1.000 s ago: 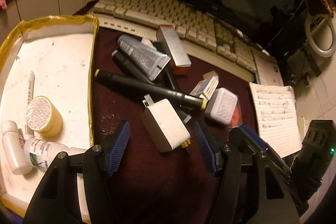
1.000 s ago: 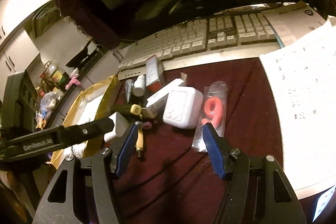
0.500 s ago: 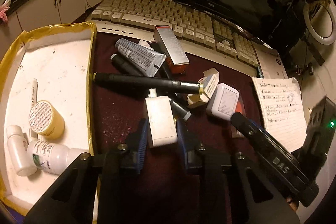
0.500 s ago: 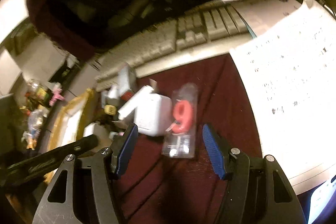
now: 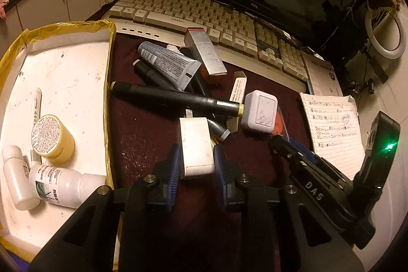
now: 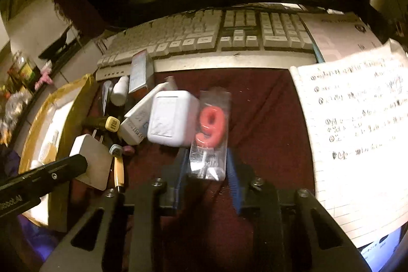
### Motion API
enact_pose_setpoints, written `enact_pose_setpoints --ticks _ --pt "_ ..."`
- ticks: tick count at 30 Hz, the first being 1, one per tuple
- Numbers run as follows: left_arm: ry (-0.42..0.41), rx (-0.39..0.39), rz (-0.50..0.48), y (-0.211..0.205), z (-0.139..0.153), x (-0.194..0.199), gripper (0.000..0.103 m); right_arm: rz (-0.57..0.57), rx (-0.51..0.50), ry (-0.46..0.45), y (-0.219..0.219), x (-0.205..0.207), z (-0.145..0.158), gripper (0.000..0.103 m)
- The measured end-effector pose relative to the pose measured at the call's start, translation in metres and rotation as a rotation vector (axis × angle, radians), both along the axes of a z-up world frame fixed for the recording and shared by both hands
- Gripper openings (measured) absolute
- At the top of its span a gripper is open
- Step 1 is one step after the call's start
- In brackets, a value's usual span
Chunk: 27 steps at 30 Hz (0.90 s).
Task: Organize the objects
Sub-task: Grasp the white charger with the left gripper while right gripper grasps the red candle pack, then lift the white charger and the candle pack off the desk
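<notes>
On the dark red cloth lies a heap of small items. My left gripper (image 5: 196, 161) is shut on a white plug charger (image 5: 196, 144), its blue pads pressed to both sides. My right gripper (image 6: 206, 170) is closing its jaws, and the pads touch the lower end of a clear packet with a red number-9 candle (image 6: 211, 129). In the left wrist view the right gripper (image 5: 280, 144) reaches in from the right toward that packet (image 5: 279, 122). The charger (image 6: 89, 159) also shows in the right wrist view.
A white tray with a yellow taped rim (image 5: 63, 73) on the left holds a yellow jar (image 5: 51, 137) and white bottles (image 5: 58, 185). The heap has a black marker (image 5: 178, 98), grey tube (image 5: 168, 65), silver box (image 5: 206, 52) and white adapter (image 5: 260, 111). Keyboard (image 5: 204, 19) behind, notebook (image 5: 334, 126) right.
My left gripper closed on the white charger and has held still since. My right gripper turned toward the candle packet, and its wide jaws have come in against the packet's sides.
</notes>
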<state>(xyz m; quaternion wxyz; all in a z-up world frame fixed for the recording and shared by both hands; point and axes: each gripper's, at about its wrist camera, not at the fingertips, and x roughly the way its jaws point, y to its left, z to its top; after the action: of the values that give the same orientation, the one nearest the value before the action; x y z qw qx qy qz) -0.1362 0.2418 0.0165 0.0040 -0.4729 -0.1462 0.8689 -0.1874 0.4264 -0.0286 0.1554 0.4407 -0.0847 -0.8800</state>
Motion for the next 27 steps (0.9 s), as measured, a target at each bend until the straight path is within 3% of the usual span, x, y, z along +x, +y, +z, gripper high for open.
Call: enact_pose_setpoints --ticks 7,12,16,19,27 --pt "-0.008 0.027 0.001 -0.005 -0.001 -0.003 0.027 -0.054 -0.101 0.022 0.009 0.013 0.006 0.025" --pt "-0.003 0.042 0.01 -0.007 -0.003 -0.006 0.028 -0.075 -0.076 0.041 0.013 0.018 0.008 0.025" --pt "-0.006 0.001 0.014 -0.001 -0.004 -0.009 0.028 -0.069 -0.089 -0.003 0.017 0.01 0.0 0.025" --pt "-0.01 -0.001 0.017 -0.002 -0.006 -0.01 0.028 -0.035 -0.034 0.002 0.004 0.006 0.0 0.025" --pt "0.005 -0.033 0.001 0.0 -0.004 -0.006 0.025 -0.028 -0.017 0.016 -0.003 0.012 0.001 0.026"
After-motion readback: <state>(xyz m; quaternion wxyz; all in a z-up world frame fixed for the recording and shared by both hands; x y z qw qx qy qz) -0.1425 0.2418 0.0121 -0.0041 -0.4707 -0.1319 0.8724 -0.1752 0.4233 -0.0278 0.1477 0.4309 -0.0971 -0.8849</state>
